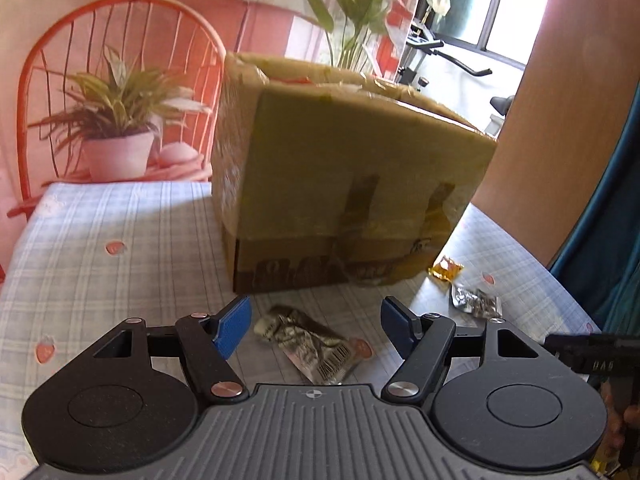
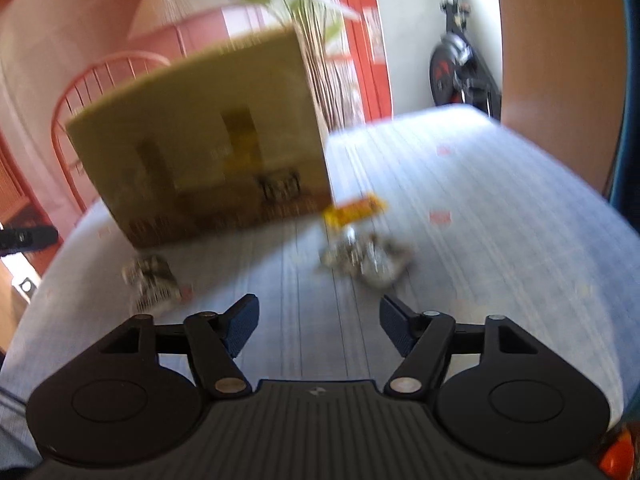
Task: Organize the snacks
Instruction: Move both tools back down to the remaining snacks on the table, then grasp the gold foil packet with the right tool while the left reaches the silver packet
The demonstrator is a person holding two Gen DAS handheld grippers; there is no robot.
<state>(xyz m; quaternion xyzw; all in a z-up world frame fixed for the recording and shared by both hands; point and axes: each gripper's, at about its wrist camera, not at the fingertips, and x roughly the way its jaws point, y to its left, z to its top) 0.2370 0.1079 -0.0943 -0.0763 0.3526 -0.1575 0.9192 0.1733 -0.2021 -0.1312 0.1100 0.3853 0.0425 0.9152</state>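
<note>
Nearest in the left wrist view, the left gripper [image 1: 316, 326] has its jaws spread, blue pads apart and pinching nothing; a crumpled silver-and-black snack packet [image 1: 310, 342] with a barcode lies flat on the table [image 1: 120, 248] between the two pads without touching either. That packet sits just in front of the cardboard box [image 1: 344, 184], near its front left corner. Further right of the packet, near the box's front right corner, lie a smaller silver packet [image 1: 476, 300] and, closer to the box, a small yellow-orange packet [image 1: 446, 270] just beside the box's lower edge. At the right edge of this view a dark piece of the other tool shows. In the right wrist view, which is blurred, the right gripper [image 2: 318, 326] also holds its jaws spread with only the checked tablecloth between them. Ahead of it, in front of the box's right corner, sits a heap of silver wrappers [image 2: 370, 258], and beyond that a yellow packet [image 2: 354, 208] touching or nearly touching the box corner; blur prevents telling which. Behind the box stand a potted plant [image 1: 116, 120] to its left, an orange wire chair [image 1: 120, 40], and an exercise bike [image 2: 456, 68] far off to its right.
</note>
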